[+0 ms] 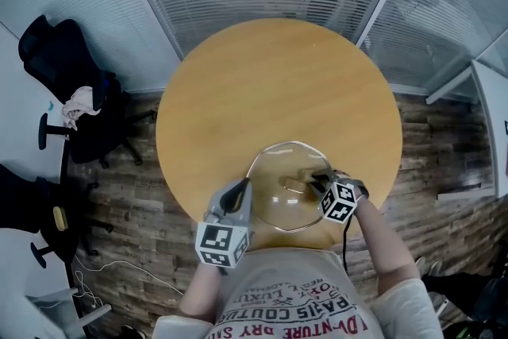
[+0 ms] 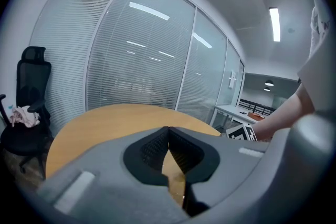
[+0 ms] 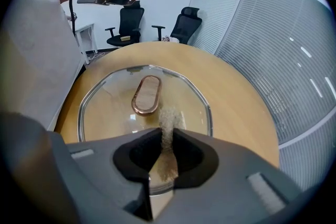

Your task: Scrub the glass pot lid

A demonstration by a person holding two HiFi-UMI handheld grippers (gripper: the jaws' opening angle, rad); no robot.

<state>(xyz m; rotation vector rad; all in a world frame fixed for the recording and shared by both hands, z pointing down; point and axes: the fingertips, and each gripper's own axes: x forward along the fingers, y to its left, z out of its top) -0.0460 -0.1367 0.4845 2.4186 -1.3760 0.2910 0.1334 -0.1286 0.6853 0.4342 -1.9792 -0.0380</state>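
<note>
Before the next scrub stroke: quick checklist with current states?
1. Scrub pad clamped in the right gripper: ok, the jaws are shut on it.
2. Glass lid lying flat on the table, handle up: ok.
3. Pad aimed at glass and not the handle: ok, it points just beside the handle.
4. Pad pressing on the glass: cannot tell.
5. Left gripper steadying the lid: not ok, the jaws are shut on nothing and it is held above the table.
6. Margin to the table edge: not ok. The lid sits close to the person's side and, unheld, might slide.
</note>
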